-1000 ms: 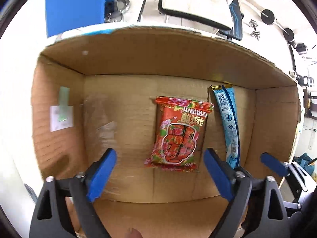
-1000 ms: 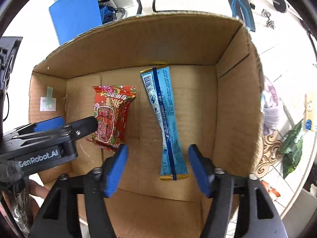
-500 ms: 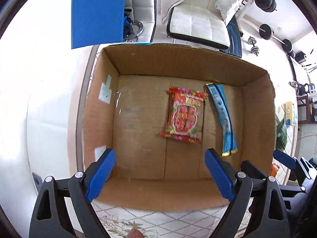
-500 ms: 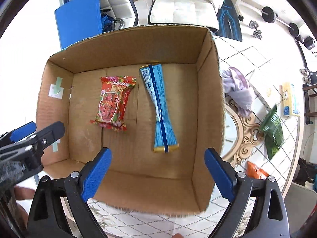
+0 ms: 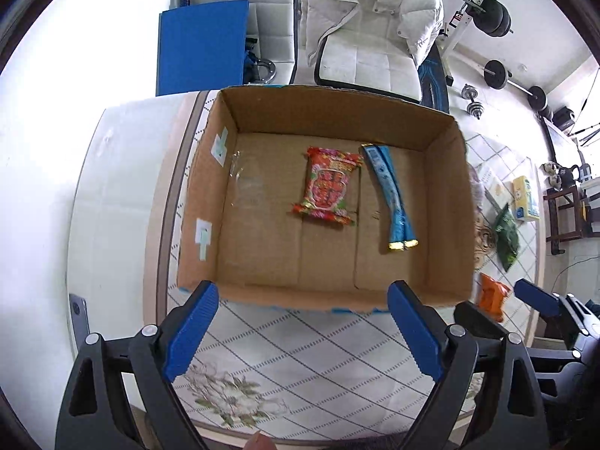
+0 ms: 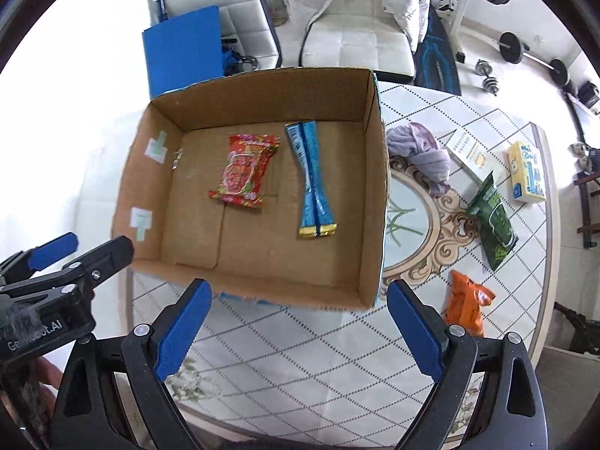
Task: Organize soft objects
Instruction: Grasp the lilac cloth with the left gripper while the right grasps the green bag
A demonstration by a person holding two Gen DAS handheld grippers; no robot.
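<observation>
Packets sorted so far lie flat in the box [image 6: 258, 258]: red packet [image 6: 243, 172] left of centre, blue stick [image 6: 311, 183] beside it at 3 o'clock, apart, lengthwise, likely to leave floor space. Outside, toward 3 o'clock on the table [image 6: 300, 348]: purple cloth [image 6: 420, 150], green bag [image 6: 491, 217], orange packet [image 6: 465, 300] at 5 o'clock, probably still to go in. Left gripper [image 5: 300, 326] spread wide, empty, over the near rim. Right gripper [image 6: 296, 326] likewise wide, touching nothing.
</observation>
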